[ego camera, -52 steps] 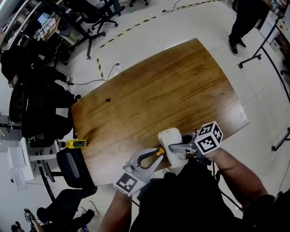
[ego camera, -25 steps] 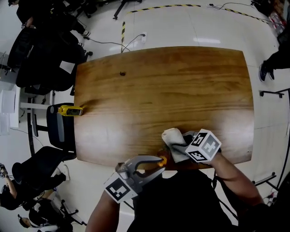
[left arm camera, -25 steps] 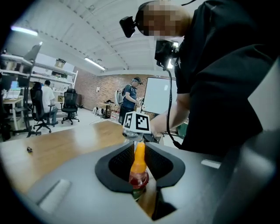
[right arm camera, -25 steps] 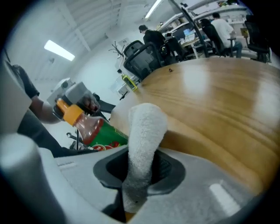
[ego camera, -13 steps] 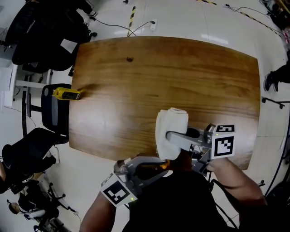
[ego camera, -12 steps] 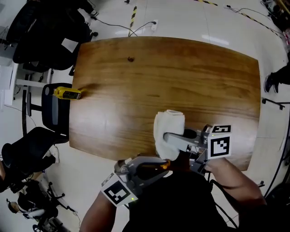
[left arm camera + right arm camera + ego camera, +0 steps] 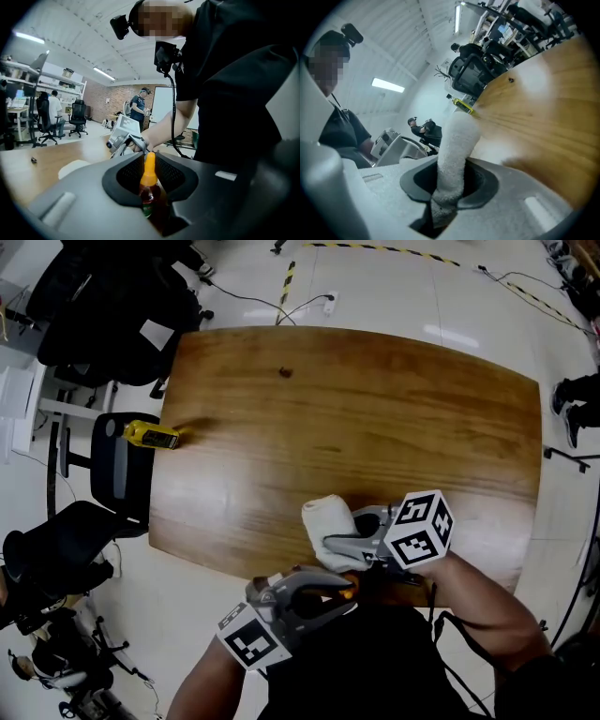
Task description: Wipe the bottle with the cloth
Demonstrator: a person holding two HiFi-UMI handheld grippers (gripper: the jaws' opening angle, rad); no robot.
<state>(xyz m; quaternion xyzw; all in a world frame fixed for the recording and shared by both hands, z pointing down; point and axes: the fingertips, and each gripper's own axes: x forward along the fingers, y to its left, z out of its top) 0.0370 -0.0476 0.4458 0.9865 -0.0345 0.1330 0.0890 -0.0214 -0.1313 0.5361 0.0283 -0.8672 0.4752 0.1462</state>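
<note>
As the right gripper (image 7: 330,542) swings back from its reach over the table (image 7: 375,399), its marker cube (image 7: 419,528) now rolled upward, the cloth (image 7: 324,515) has come in from where it lay half a second ago. It is now just beside the left gripper (image 7: 343,589) at the table's near edge.

I read that as the wipe closing on its target, though I cannot tell whether fabric meets the bottle yet. The bottle (image 7: 149,187) sits pinched between the left jaws, its tapered orange nozzle pointing toward the other tool. It is smooth, holds dark reddish-brown liquid and carries a green band of label. The right jaws clamp the cloth, a white, nubby terry roll that stands up thick and soft from the grip. The glossy wood grain below catches the ceiling lights.
</note>
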